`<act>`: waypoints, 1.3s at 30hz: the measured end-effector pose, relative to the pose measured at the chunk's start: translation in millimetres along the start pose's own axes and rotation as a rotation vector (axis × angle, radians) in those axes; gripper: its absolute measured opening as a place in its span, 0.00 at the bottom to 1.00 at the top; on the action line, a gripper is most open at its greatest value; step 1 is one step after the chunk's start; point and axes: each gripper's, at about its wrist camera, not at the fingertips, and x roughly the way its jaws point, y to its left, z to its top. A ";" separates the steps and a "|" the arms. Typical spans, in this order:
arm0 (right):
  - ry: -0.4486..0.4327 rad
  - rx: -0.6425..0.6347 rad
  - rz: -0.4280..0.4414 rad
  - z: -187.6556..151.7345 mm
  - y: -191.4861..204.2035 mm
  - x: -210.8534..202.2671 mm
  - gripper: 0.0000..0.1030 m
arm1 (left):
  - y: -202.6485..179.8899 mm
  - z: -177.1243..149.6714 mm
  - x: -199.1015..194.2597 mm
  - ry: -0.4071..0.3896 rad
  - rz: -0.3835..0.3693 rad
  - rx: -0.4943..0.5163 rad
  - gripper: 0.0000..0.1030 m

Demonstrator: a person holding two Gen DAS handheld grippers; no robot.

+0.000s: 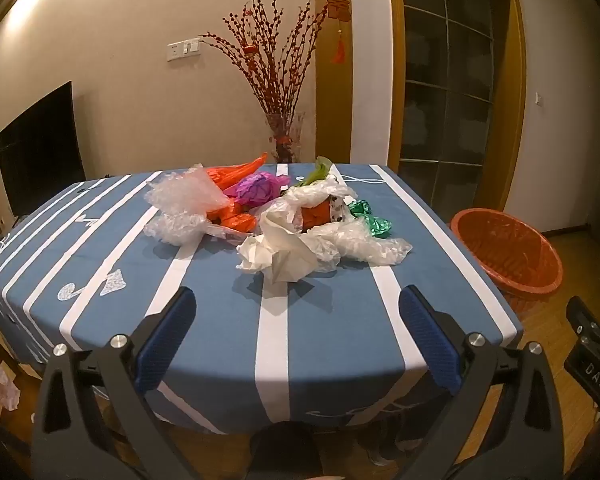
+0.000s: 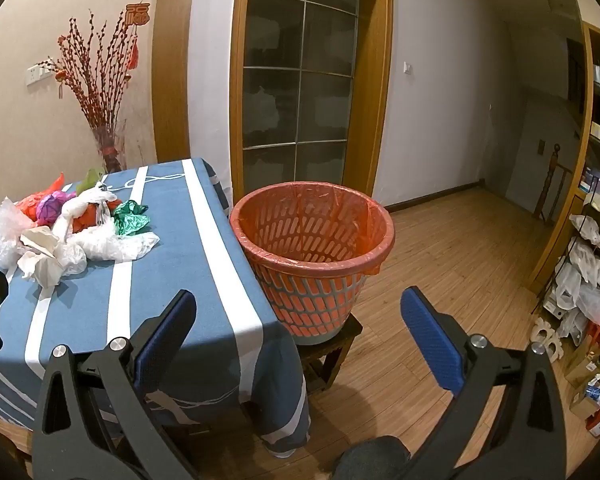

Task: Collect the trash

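Blue-and-white striped tablecloth (image 1: pixel 204 312) is covering the table, trash pile (image 1: pixel 276 216) sitting near its middle toward the far side. Pile contents: crumpled white paper (image 1: pixel 280 252) at the near edge, clear bubble wrap (image 1: pixel 180 204) on the left, orange plastic bag (image 1: pixel 236 176) and purple crumpled foil (image 1: pixel 256 190) behind, green foil wrapper (image 1: pixel 370 218) on the right, thin white plastic film (image 1: pixel 364 248) spreading out to the right front. Left gripper (image 1: pixel 296 334) is hovering over the near table edge, angling down at the pile, blue-padded fingers spread wide, nothing between them, well short of the trash. Right gripper (image 2: pixel 298 336) is hanging off the table's right corner, also spread wide and empty, facing the orange wastebasket (image 2: pixel 314 256). Basket is lined with an orange bag, standing on a small dark wooden stool (image 2: pixel 332 350) on the wood floor, its rim touching or just beside the tablecloth's edge. Same pile is showing at the left of the right wrist view. Glass vase with red branches (image 1: pixel 280 92) is standing behind the table against the wall.
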 end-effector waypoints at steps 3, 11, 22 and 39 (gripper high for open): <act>0.000 0.001 0.001 -0.1 0.0 -0.1 0.98 | -0.2 0.0 0.0 0.000 0.002 0.003 0.96; -0.002 0.000 0.000 0.0 0.2 -0.4 0.98 | -0.1 0.0 0.0 0.002 0.001 0.000 0.96; -0.002 0.000 0.000 0.0 0.5 -0.1 0.98 | 0.1 0.0 0.2 0.006 -0.001 -0.002 0.96; -0.001 -0.001 0.000 -0.3 0.3 0.4 0.98 | 0.2 0.1 0.5 0.010 -0.002 -0.004 0.96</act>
